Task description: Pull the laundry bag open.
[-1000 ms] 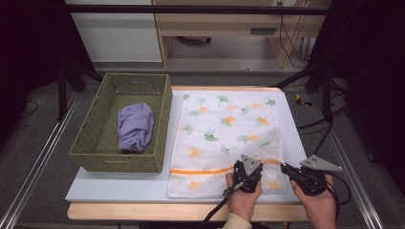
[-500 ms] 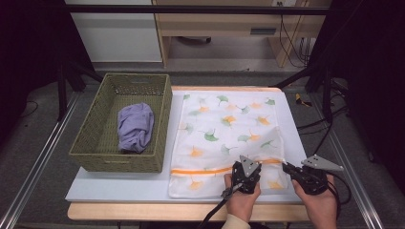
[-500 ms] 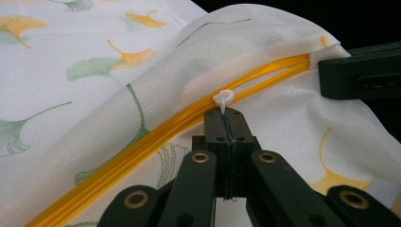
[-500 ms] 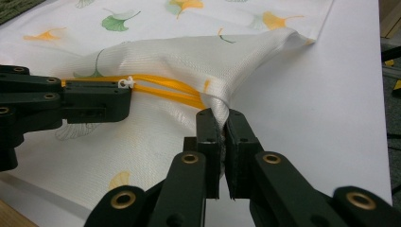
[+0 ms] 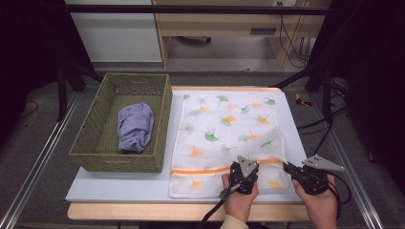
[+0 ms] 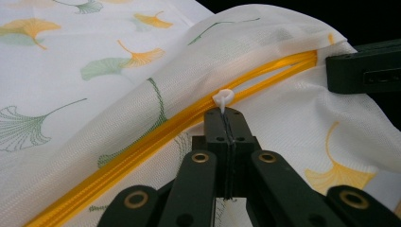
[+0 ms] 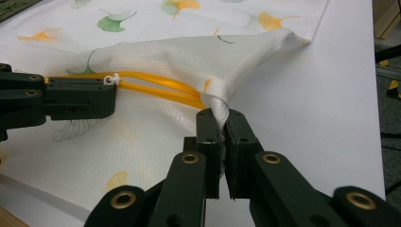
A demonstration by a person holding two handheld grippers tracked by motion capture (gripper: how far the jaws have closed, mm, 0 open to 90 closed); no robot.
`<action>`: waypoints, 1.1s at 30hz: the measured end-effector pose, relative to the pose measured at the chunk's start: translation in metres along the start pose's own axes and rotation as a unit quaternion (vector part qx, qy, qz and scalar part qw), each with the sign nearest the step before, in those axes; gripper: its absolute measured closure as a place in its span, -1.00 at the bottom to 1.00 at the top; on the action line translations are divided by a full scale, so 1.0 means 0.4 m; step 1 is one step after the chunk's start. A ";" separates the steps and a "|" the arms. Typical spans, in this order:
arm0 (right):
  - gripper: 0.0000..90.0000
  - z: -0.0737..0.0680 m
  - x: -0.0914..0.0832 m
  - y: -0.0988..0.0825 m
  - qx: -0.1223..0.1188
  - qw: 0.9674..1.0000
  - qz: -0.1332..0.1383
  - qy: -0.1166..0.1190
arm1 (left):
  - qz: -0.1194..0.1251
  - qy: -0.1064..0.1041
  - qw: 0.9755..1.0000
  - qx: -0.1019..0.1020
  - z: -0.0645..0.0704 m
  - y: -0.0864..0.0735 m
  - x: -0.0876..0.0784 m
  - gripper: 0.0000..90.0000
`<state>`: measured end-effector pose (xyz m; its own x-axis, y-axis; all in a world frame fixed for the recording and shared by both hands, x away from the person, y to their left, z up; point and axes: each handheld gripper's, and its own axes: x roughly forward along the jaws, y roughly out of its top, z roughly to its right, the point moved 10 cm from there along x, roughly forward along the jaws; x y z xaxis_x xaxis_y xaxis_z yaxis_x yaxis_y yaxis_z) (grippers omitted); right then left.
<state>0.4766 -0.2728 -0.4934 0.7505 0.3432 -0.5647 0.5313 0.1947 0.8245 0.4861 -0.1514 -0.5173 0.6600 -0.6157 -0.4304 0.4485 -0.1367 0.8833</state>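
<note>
High view: a white mesh laundry bag [image 5: 229, 138] printed with green and orange ginkgo leaves lies flat on the pale table [image 5: 119, 183], just beside a green wicker basket [image 5: 95, 160] that holds a crumpled lilac cloth [image 5: 135, 126]. An orange zipper [image 5: 200, 170] runs across the bag near its edge closest to the person. The left gripper [image 5: 242, 168] sits on that zipper line, and the right gripper [image 5: 288, 166] meets the bag at the zipper's end, at the bag's corner farthest from the basket.

Left gripper view: the jaws are pressed together on the small white zipper pull [image 6: 222, 98], which stands up from the orange zipper; beyond the pull the two zipper tracks part a little.

Right gripper view: the jaws are clamped on a pinch of the bag's mesh just past the zipper's end, and the fabric rises there into a tented fold above the table. The left gripper [image 7: 111, 87] shows at the side, holding the pull [image 7: 111, 78].
</note>
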 end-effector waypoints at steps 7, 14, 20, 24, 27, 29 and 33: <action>0.92 -0.001 0.003 0.000 -0.002 1.000 -0.002 -0.003 | 0.001 0.005 1.000 -0.005 -0.020 -0.008 -0.008 0.99; 0.92 0.001 0.005 -0.002 -0.007 1.000 -0.001 -0.005 | 0.002 0.008 1.000 -0.003 -0.029 -0.005 -0.019 0.99; 0.91 0.003 0.006 -0.002 -0.010 1.000 0.001 -0.007 | 0.001 0.007 1.000 -0.002 -0.031 -0.005 -0.021 0.99; 0.91 0.003 0.005 -0.003 -0.006 1.000 -0.001 -0.006 | 0.001 0.009 1.000 -0.005 -0.034 -0.003 -0.023 0.99; 0.91 0.008 0.005 -0.003 -0.001 1.000 0.001 -0.008 | 0.000 0.012 1.000 -0.004 -0.039 -0.001 -0.027 0.99; 0.91 0.008 0.004 -0.003 0.001 1.000 0.000 -0.006 | 0.001 0.012 1.000 -0.004 -0.041 0.001 -0.029 0.99; 0.92 0.013 0.003 -0.004 0.001 1.000 0.001 -0.009 | 0.001 0.016 1.000 -0.006 -0.053 0.003 -0.035 0.99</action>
<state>0.4788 -0.2773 -0.4956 0.7584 0.3270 -0.5638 0.5308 0.1922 0.8254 0.4902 -0.1266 -0.5141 0.6806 -0.5903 -0.4340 0.4535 -0.1259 0.8823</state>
